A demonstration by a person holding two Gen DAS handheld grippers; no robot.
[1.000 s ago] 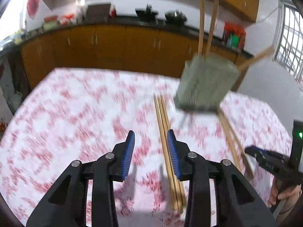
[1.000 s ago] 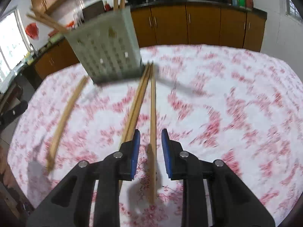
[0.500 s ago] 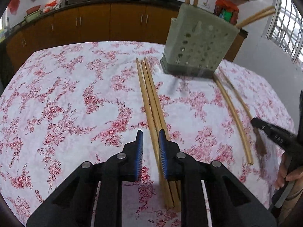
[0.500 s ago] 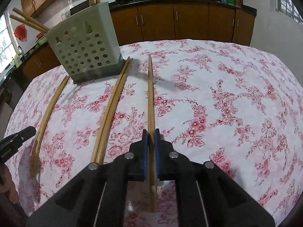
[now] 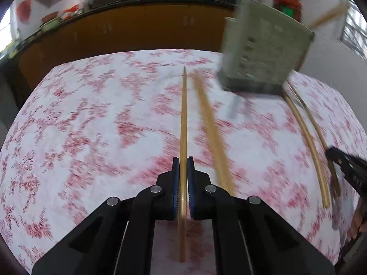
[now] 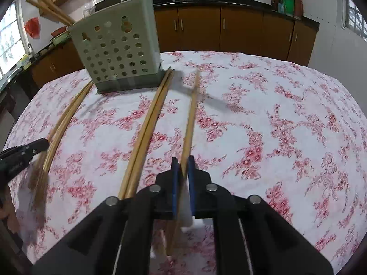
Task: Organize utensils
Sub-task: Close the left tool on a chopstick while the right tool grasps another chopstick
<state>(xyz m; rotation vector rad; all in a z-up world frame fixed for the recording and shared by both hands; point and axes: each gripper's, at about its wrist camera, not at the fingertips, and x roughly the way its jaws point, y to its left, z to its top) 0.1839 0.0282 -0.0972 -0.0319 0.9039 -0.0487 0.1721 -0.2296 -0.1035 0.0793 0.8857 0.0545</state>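
A grey-green perforated utensil holder (image 6: 119, 52) stands on the floral tablecloth with several chopsticks in it; it also shows in the left wrist view (image 5: 263, 50). My left gripper (image 5: 183, 160) is shut on one wooden chopstick (image 5: 183, 119), lifted off the cloth and pointing away. My right gripper (image 6: 183, 159) is shut on another chopstick (image 6: 190, 121), tilted up toward the holder. A pair of chopsticks (image 6: 149, 128) lies left of it, and another pair (image 6: 62, 123) lies further left.
The round table (image 6: 286, 126) has a red floral cloth. Brown kitchen cabinets (image 6: 229, 29) run behind it, with pots on the counter. The other gripper shows at the left edge of the right wrist view (image 6: 20, 155) and the right edge of the left wrist view (image 5: 348, 169).
Both grippers have closed, each on one chopstick, and lifted it off the cloth. The left wrist view is blurred from motion.
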